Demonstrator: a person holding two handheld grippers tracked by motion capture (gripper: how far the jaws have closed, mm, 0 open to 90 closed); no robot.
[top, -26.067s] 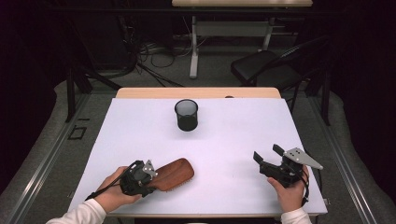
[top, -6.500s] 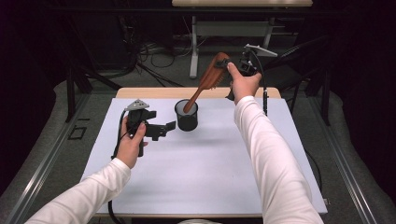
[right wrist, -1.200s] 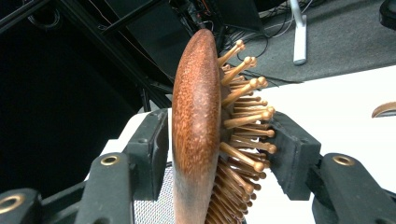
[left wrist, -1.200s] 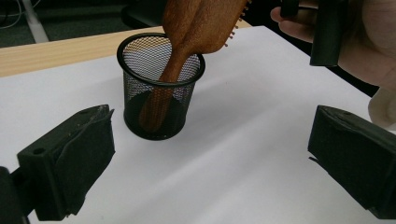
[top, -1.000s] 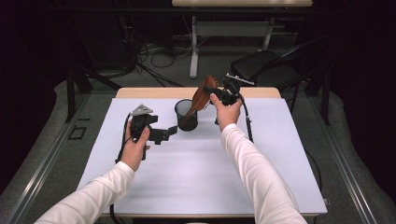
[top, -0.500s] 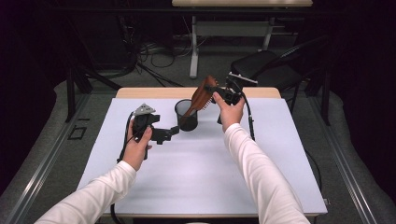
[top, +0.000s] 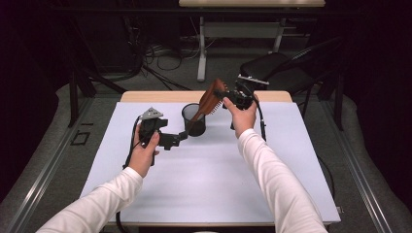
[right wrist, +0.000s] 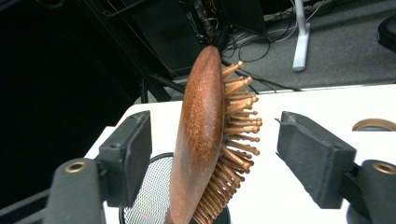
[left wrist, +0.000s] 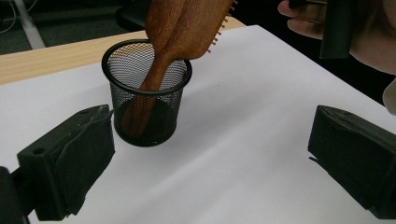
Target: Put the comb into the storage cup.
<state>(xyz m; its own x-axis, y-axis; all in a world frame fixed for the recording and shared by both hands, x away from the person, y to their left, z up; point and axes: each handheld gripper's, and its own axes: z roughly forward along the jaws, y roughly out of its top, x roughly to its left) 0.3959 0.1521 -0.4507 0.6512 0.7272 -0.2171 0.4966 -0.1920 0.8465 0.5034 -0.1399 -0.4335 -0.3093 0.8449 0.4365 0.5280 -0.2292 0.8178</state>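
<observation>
At the far middle of the table (top: 145, 194), the hairbrush (top: 210, 99) stands handle-down in the mesh cup (top: 193, 120), head leaning out over the rim. Right gripper (top: 224, 95) jaws have just been opening; the brush head sits between them, pads clear on both sides, so it looks released and placement about done. Left gripper (top: 180, 136) hangs open just left of the cup, holding nothing.

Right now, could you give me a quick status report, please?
Right gripper just opened, pads clear of hairbrush. Brush handle down in mesh cup. Left gripper open beside cup. Nothing in the way.
</observation>
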